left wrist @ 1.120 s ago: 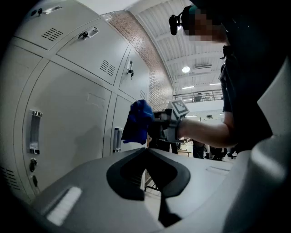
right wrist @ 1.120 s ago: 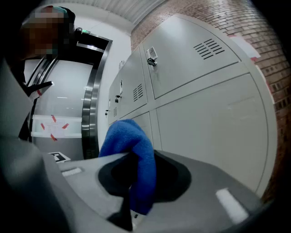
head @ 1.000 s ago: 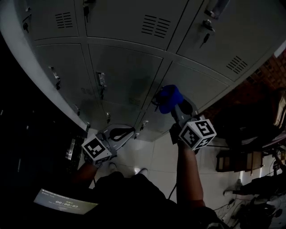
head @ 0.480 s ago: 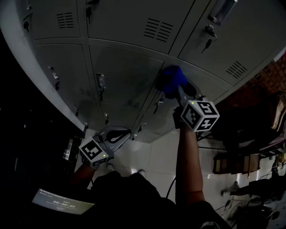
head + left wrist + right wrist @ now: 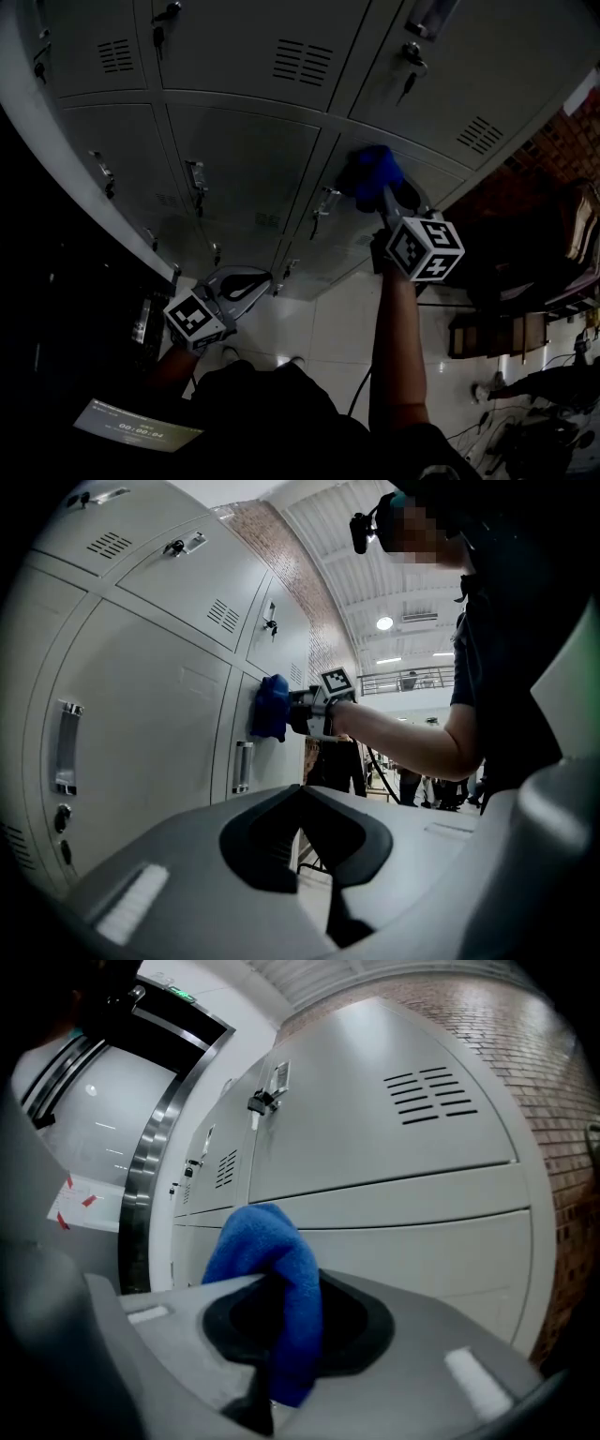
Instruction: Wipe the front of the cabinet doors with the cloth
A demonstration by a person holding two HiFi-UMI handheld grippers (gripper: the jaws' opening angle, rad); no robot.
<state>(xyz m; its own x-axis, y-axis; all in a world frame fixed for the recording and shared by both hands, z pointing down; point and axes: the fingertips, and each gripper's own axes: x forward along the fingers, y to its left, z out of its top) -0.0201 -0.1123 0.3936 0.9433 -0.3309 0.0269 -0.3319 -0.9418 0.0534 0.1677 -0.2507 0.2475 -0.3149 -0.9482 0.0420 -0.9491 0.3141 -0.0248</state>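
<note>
- Up and off to the right: the blue cloth (image 5: 373, 173) has shifted on the door front, away from the door handle (image 5: 323, 202) it was beside a second ago
- right gripper (image 5: 382, 195) has its jaws clamped on the cloth; a blue fold bulges out past the jaw tips, a tail hangs down between them
- cloth pressed flat against a grey cabinet door (image 5: 427, 169), just under the seam with the vented door above
- from the left gripper view the cloth sits above and slightly right of that door's upright handle
- left gripper (image 5: 246, 281) held low, well apart from the cloth, over pale floor tiles (image 5: 323, 328)
- its jaws are closed tip to tip, nothing between them
- neighbouring doors (image 5: 244, 155) not touched by either gripper
</note>
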